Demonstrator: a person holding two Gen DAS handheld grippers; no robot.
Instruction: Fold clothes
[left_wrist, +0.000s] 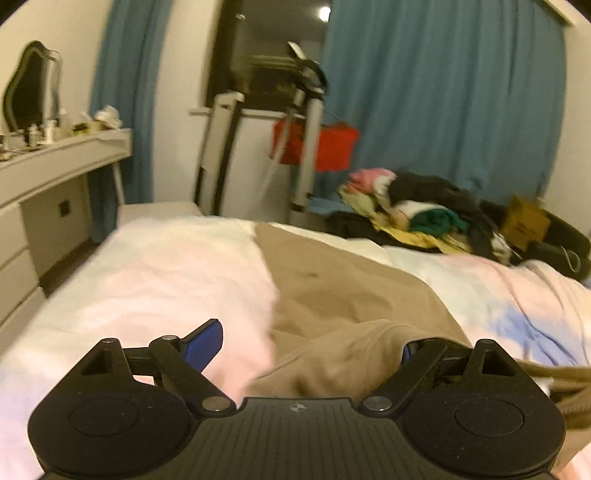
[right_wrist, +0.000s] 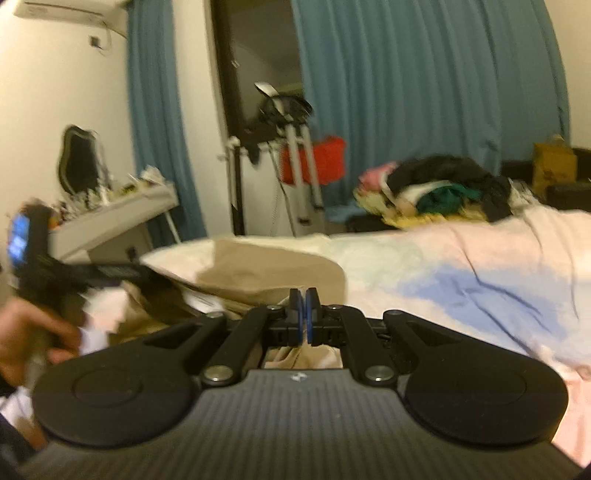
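**Tan cloth sits between your wide left jaws**

The tan garment (left_wrist: 332, 295) lies on the bed (left_wrist: 166, 266), stretching away from you toward the far edge. That is its long way. A bunched fold of it sits right in front of your left gripper (left_wrist: 310, 343), between the jaws. Those jaws are wide apart and are not pressing on it. The cloth drapes over the right-hand finger.

Your right gripper (right_wrist: 305, 314) has its jaws squeezed together. Tan cloth hangs just below them, so it looks like they pinch an edge, but the blur makes this hard to be sure of.

Both grippers tip a little down toward the bed. Your left hand (right_wrist: 26, 332) is off to the left side, low and close to the cloth. The left gripper is the nearer one to the loose fold, so it should probably close next.
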